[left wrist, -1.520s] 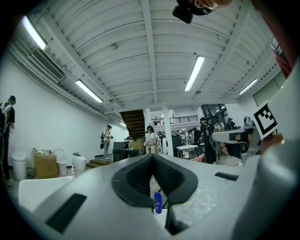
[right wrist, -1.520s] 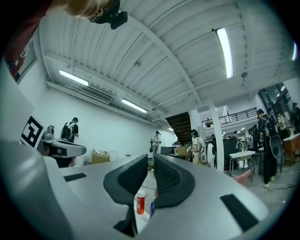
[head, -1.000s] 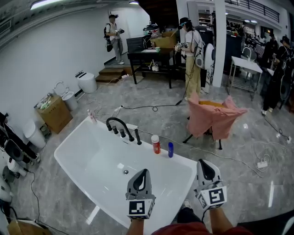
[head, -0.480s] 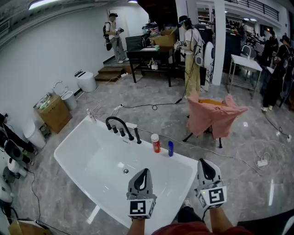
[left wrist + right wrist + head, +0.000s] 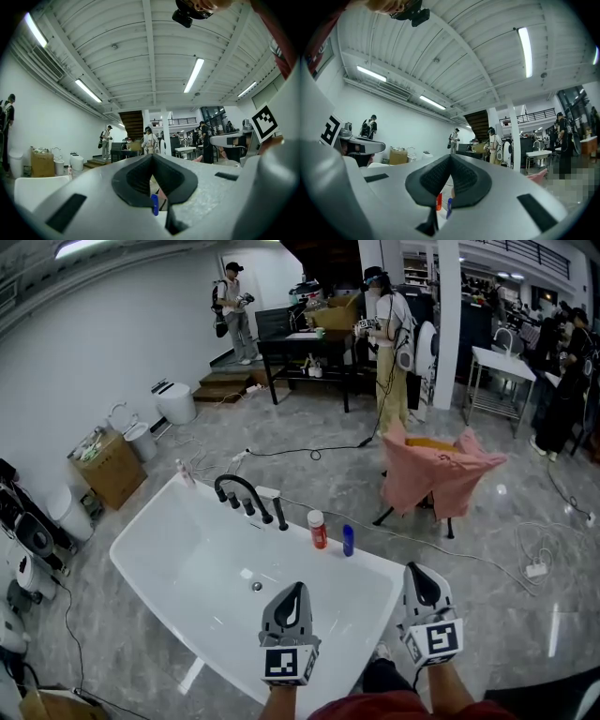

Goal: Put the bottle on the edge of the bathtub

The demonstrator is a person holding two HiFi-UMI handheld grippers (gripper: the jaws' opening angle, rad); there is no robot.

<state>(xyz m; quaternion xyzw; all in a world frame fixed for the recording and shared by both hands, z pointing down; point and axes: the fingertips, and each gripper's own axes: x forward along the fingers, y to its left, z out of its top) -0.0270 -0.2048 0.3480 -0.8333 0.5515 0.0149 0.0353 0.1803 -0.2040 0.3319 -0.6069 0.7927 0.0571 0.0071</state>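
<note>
— What sort of room is it?
— A big open hall: grey marbled floor with cables across it, a plain white wall on the left, and people standing by a black table at the far end.
— And the main surface?
— A white bathtub set slantwise on the floor. Beyond it a pink cloth is draped over a chair, and a cardboard box sits by the wall.
— Anything on the tub?
— A black faucet on the far rim. Just to its right on that rim stand a red bottle with a white cap and a smaller blue bottle, both upright, close together.
— The grippers?
— The left gripper hangs over the tub's near side, the right gripper by its near right corner. Each has its jaws pressed together on nothing, well apart from the bottles.
</note>
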